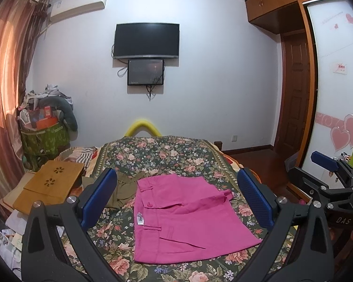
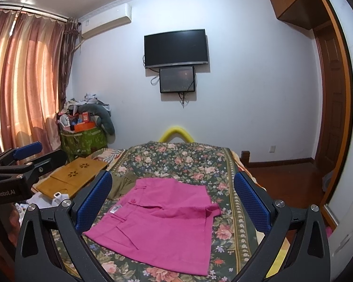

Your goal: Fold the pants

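You're holding both grippers, left [image 1: 176, 199] and right [image 2: 174, 202], with fingers spread wide, empty, above the pants [image 1: 186, 216] lying ahead, waistband leftward.

From where I sit I see a floral bedspread [image 1: 167, 155] covering the bed, with an olive garment [image 1: 122, 188] bunched on it and a wooden lap tray [image 1: 51, 183] resting at its left edge. A dark television [image 1: 146, 40] hangs on the far wall with a smaller screen [image 1: 145, 72] just below it, and an air conditioner [image 1: 78, 5] is mounted near the pink curtains [image 1: 7, 75]. A green bag [image 1: 44, 138] heaped with clutter stands in the corner, and a wooden wardrobe [image 1: 294, 75] fills the right side.
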Tool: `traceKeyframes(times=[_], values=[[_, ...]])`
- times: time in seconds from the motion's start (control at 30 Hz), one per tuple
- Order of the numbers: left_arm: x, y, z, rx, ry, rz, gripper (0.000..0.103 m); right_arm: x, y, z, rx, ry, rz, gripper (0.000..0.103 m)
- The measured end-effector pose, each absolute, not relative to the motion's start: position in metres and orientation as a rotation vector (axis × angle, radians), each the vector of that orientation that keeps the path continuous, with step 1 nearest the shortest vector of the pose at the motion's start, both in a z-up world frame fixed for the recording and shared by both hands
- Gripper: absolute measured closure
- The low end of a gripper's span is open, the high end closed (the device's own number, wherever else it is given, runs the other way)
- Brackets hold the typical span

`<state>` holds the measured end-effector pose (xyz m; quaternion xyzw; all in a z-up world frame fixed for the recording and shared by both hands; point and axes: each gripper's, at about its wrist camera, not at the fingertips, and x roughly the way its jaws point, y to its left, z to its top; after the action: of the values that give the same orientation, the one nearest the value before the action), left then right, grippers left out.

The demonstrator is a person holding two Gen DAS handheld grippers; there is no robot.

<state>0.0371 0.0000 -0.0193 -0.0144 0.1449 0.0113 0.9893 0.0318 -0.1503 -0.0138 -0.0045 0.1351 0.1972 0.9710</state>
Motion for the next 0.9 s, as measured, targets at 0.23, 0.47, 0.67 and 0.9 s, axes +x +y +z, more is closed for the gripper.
traceKeyframes(times=[0.23, 0.47, 0.67, 0.9], values=[[0.093, 0.011, -0.050, -0.022, 0.407, 0.075, 0.000, 0.071, -0.151, -0.040, -0.035, 0.369, 0.357, 0.000], [0.161, 0.036, -0.101, -0.036, 0.582, 0.098, 0.003, 0.119, -0.160, -0.079, -0.036, 0.523, 0.325, 0.001], [0.213, 0.058, -0.152, -0.056, 0.750, 0.089, 0.017, 0.156, -0.172, -0.113, -0.005, 0.672, 0.338, 0.016], [0.257, 0.080, -0.202, -0.043, 0.902, 0.088, 0.036, 0.194, -0.183, -0.150, 0.017, 0.803, 0.355, 0.036]])
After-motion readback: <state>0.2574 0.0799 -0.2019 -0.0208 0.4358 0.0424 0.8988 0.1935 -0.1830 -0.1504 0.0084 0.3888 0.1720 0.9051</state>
